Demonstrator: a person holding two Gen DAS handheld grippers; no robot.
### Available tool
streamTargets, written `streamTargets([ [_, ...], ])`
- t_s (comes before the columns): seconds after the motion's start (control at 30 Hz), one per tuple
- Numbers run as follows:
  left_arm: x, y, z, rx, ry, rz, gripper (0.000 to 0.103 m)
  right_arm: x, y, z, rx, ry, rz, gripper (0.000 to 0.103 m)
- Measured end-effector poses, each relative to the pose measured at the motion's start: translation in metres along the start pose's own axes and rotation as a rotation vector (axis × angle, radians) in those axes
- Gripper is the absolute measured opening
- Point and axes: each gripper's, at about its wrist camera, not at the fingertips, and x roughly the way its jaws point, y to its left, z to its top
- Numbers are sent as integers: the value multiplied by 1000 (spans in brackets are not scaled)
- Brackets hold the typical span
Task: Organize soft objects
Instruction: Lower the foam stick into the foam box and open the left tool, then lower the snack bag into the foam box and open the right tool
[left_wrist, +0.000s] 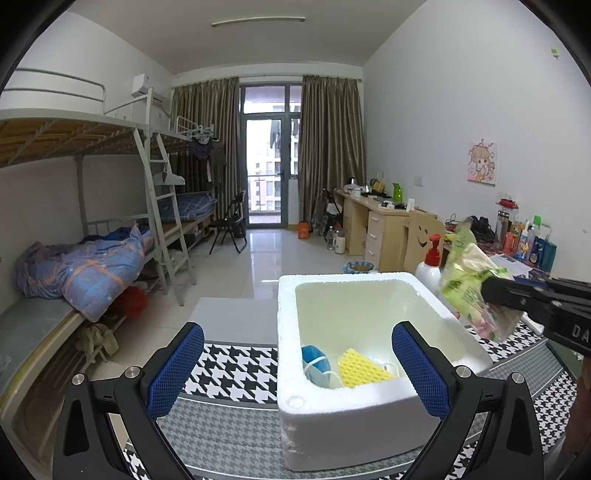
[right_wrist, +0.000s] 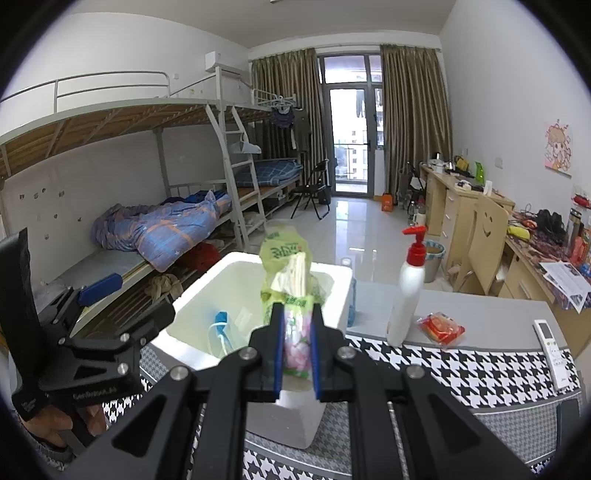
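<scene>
While clamped in the right gripper (right_wrist: 297, 345), crinkly green tissue pack (right_wrist: 286, 273) above boxy foam bin (right_wrist: 207, 295).

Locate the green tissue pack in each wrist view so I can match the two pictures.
Left wrist view: the green tissue pack is at the right edge, pinched in the right claw, above the foam box's right rim.
Right wrist view: it stands at centre, clamped in that claw, in front of the box.
Shared landmark: the white foam box; the red-pump bottle stands to its right.
</scene>
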Motion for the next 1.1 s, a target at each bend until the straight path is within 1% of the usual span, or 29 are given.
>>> streamTargets([
  [0.23, -7, 4, -8, -3, -4, -17, 102, 9, 3, 2, 3, 8, 4, 15],
  [1.1, -9, 15, -33, -11, 37, -5, 102, 44, 23, 5, -15, 64, 40, 15],
])
